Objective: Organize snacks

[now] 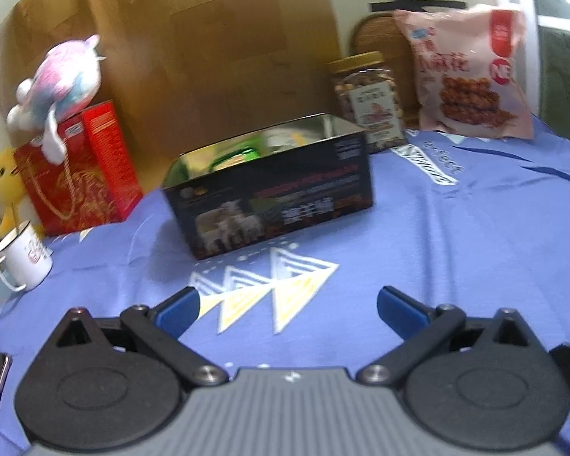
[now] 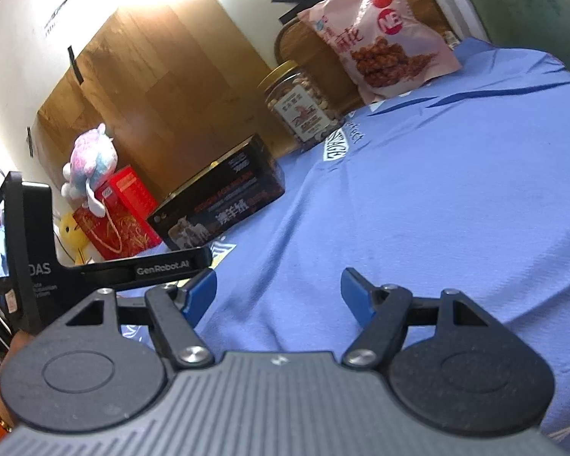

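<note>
A black open box (image 1: 273, 193) sits on the blue cloth with snack packets inside, one of them green (image 1: 235, 155). It also shows in the right wrist view (image 2: 224, 205). A clear nut jar with a gold lid (image 1: 368, 98) stands behind it, also in the right wrist view (image 2: 304, 102). A pink snack bag (image 1: 471, 72) leans at the back right, also in the right wrist view (image 2: 380, 34). My left gripper (image 1: 288, 307) is open and empty, short of the box. My right gripper (image 2: 277, 292) is open and empty above bare cloth.
A red gift box (image 1: 83, 167) with a plush toy (image 1: 60, 83) on top stands at the left, a yellow toy (image 1: 3, 186) beside it. A white mug (image 1: 22, 258) sits at the left edge. A wooden board (image 1: 193, 45) backs the table. The left gripper's body (image 2: 30, 250) shows at left.
</note>
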A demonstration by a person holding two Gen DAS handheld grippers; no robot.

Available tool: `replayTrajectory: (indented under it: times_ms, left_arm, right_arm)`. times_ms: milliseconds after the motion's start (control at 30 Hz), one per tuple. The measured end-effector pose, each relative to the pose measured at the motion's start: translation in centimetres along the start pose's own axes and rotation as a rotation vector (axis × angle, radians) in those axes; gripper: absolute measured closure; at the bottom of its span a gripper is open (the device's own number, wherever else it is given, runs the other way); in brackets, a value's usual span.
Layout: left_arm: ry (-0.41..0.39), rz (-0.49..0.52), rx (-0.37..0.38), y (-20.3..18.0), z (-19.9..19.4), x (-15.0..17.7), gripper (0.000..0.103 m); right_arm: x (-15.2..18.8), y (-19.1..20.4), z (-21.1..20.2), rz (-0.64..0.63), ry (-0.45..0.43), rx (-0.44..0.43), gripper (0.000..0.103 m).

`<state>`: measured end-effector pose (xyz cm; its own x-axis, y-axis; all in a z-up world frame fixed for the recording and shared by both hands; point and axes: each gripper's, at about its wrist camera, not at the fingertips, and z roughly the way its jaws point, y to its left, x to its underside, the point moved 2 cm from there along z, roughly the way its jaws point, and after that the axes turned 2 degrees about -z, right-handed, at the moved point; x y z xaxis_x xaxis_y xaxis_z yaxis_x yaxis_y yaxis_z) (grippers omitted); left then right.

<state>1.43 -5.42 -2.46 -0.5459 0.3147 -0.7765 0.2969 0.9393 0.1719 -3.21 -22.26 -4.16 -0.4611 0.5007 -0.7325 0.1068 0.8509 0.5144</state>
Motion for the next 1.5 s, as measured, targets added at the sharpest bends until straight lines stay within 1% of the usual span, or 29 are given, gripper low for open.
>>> replayTrajectory:
  times_ms: [233,467,567,633,733,900,1067,1133,1267,1400,1500]
  left_arm:
    - [-0.023,-0.034,-0.025,3.2,0.0,0.4,0.000]
    - [-0.018,-0.047,0.004,5.3,0.0,0.7,0.000]
    - [-0.017,-0.017,-0.008,5.4,0.1,0.6,0.000]
    - [-0.029,-0.030,-0.012,5.9,0.1,0.2,0.000]
    - [-0.034,-0.064,-0.021,6.8,0.0,-0.5,0.000]
    - [-0.044,-0.078,-0.065,7.8,-0.4,-1.6,0.000]
    - [-0.043,-0.071,-0.098,8.0,-0.6,-2.0,0.000]
    - [-0.040,-0.054,-0.097,7.7,-0.6,-1.9,0.000]
    - [-0.030,-0.019,-0.120,7.1,-0.5,-1.7,0.000]
    - [-0.043,-0.007,-0.122,6.7,-0.9,-1.8,0.000]
    - [-0.031,-0.003,-0.122,6.4,-0.9,-1.8,0.000]
  right_arm:
    - [-0.1,2.4,1.1,-0.055,0.015,0.012,0.029]
    - [0.0,4.1,2.1,-0.077,0.039,0.014,0.029]
    - [-0.1,4.6,2.0,-0.103,0.020,0.009,0.029]
    - [-0.4,4.4,2.4,-0.091,0.028,0.015,0.029]
    - [-1.5,4.6,2.7,-0.077,0.019,-0.001,0.029]
    - [-3.4,6.3,2.6,-0.130,-0.034,-0.045,0.029]
    - [-4.2,6.8,2.6,-0.137,-0.051,-0.076,0.029]
    - [-4.1,6.8,2.6,-0.134,-0.050,-0.081,0.029]
    - [-3.7,6.2,3.0,-0.106,-0.038,-0.086,0.029]
    - [-3.8,5.9,2.9,-0.093,-0.043,-0.095,0.029]
    - [-3.9,5.7,2.3,-0.090,-0.059,-0.099,0.029]
